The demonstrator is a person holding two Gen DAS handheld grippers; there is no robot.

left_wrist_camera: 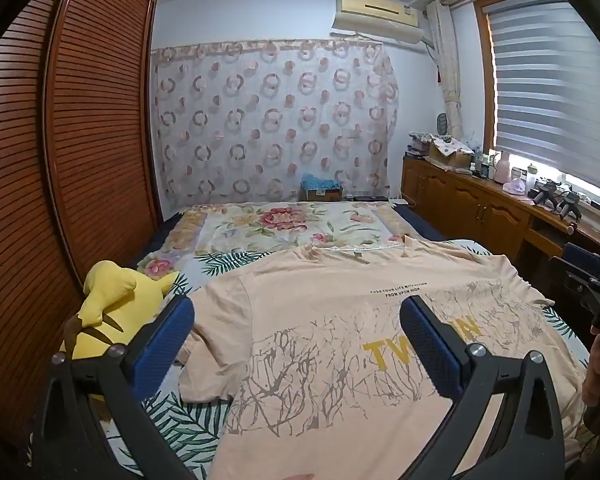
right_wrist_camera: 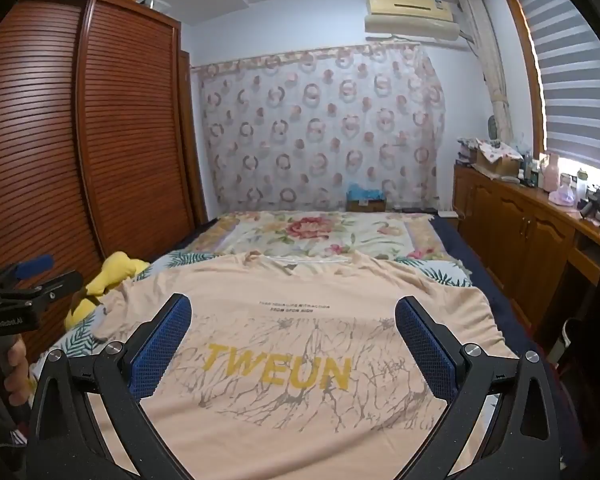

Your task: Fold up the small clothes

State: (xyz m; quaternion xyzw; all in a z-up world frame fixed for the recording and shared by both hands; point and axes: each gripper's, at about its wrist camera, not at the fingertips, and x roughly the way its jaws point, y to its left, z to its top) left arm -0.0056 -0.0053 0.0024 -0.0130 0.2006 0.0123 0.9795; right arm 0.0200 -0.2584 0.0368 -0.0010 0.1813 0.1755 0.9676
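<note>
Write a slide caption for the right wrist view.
Open right gripper above a peach T-shirt spread flat on the bed.

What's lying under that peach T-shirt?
The T-shirt lies flat on a bedsheet printed with green leaves, which shows around its edges. A yellow plush toy sits beside it. Anything beneath the shirt's middle is covered.

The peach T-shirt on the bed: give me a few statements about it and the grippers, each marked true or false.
1. The peach T-shirt lies spread flat, print side up. True.
2. The left gripper is clamped on a sleeve. False: its jaws are open and hold nothing.
3. The right gripper is open above the shirt. True.
4. The yellow plush toy sits on the shirt's right side. False: it lies at the shirt's left, by the wardrobe.
5. The shirt is already folded in half. False: both sleeves are still out.
</note>
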